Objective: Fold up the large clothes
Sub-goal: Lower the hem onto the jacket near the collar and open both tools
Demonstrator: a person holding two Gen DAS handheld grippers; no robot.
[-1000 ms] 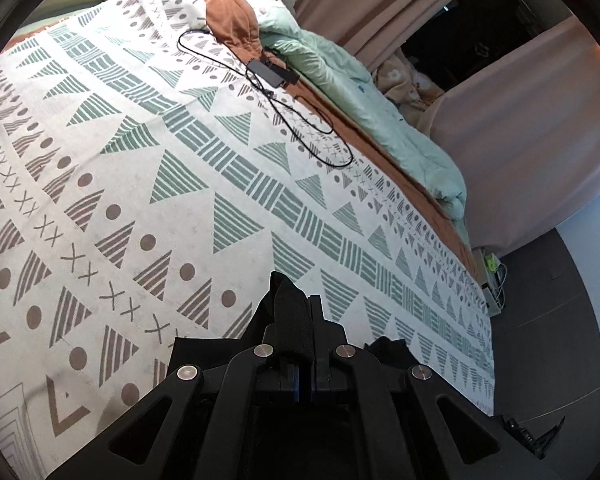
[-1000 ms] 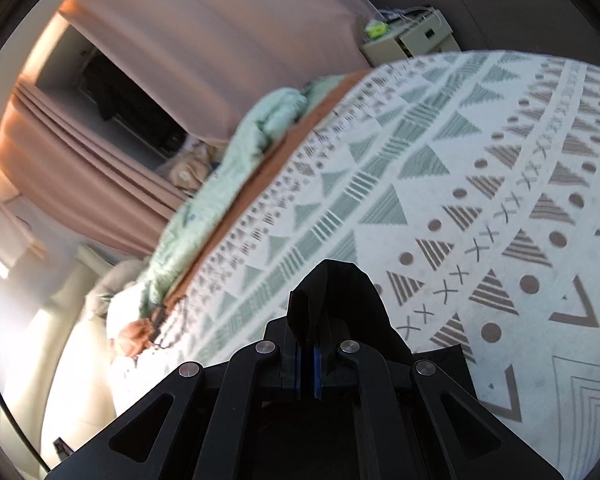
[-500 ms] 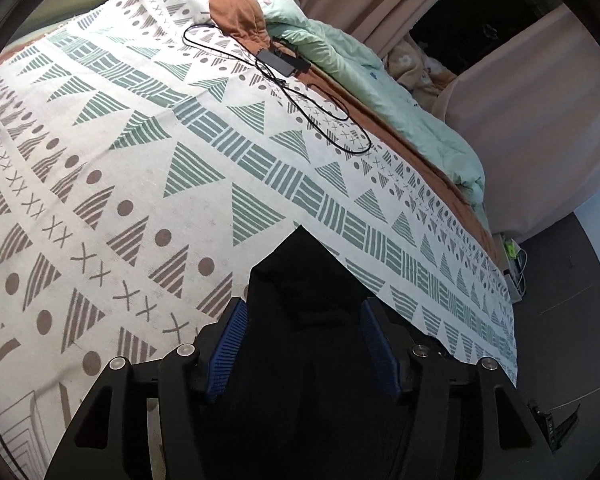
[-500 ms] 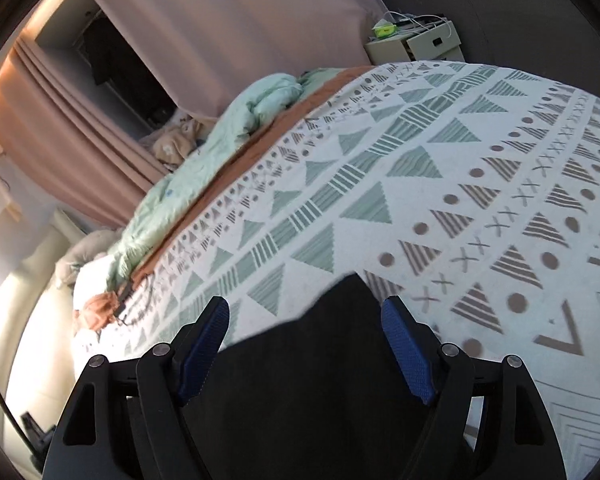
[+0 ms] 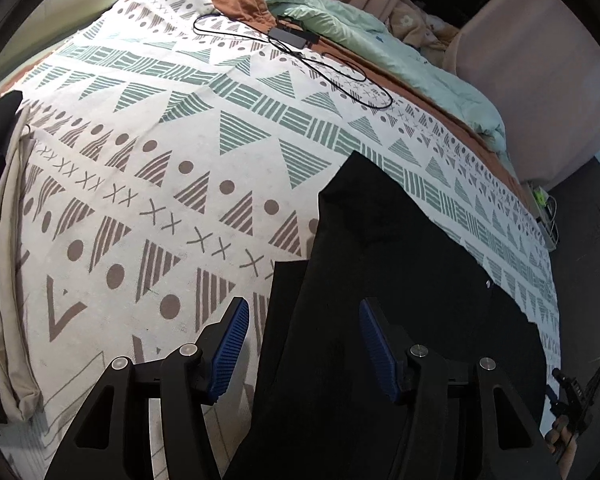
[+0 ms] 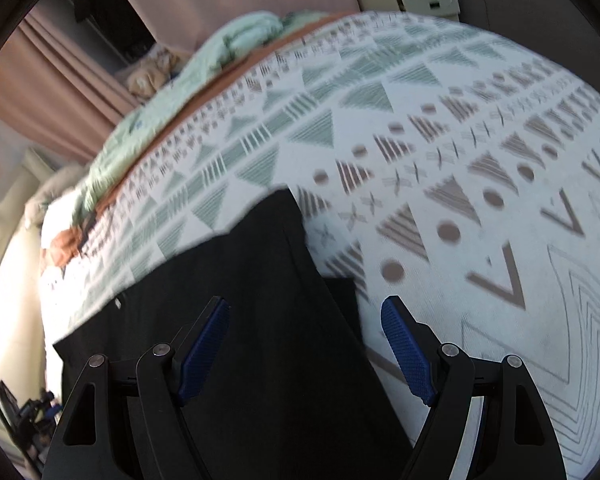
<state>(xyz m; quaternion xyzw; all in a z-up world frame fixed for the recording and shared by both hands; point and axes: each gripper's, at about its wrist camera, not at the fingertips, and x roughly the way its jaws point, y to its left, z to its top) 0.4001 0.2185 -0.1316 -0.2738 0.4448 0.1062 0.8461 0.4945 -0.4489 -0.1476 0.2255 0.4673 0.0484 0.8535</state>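
left gripper (image 5: 304,344): jaws wide apart, holding nothing; blue ribbed pads (image 5: 230,350) w/ one over bedspread, other over black cloth.
right gripper (image 6: 306,352): jaws wide apart too, nothing btwn them but cloth below; pads (image 6: 406,354) blue, clear of fabric as far as visible.
black garment (image 5: 380,280): flat on bed, near-side edge, corner pointing up-bed; small light button/stud near its rt edge; 2nd layer peeking out at lower left of main panel. in rt wrist view (image 6: 260,300) same dark cloth fills centre-bottom, view blurred.
bedspread (image 5: 160,160): white w/ green + brown triangles, dots, x marks; garment lying on it.
other clothes (image 5: 4,240): beige + black pieces at far left edge of bed.
cable + adapter (image 5: 296,38): black, on bedspread far end, well apart from garment.
mint duvet (image 5: 380,40): bunched along far side, by pink curtain (image 5: 540,60).
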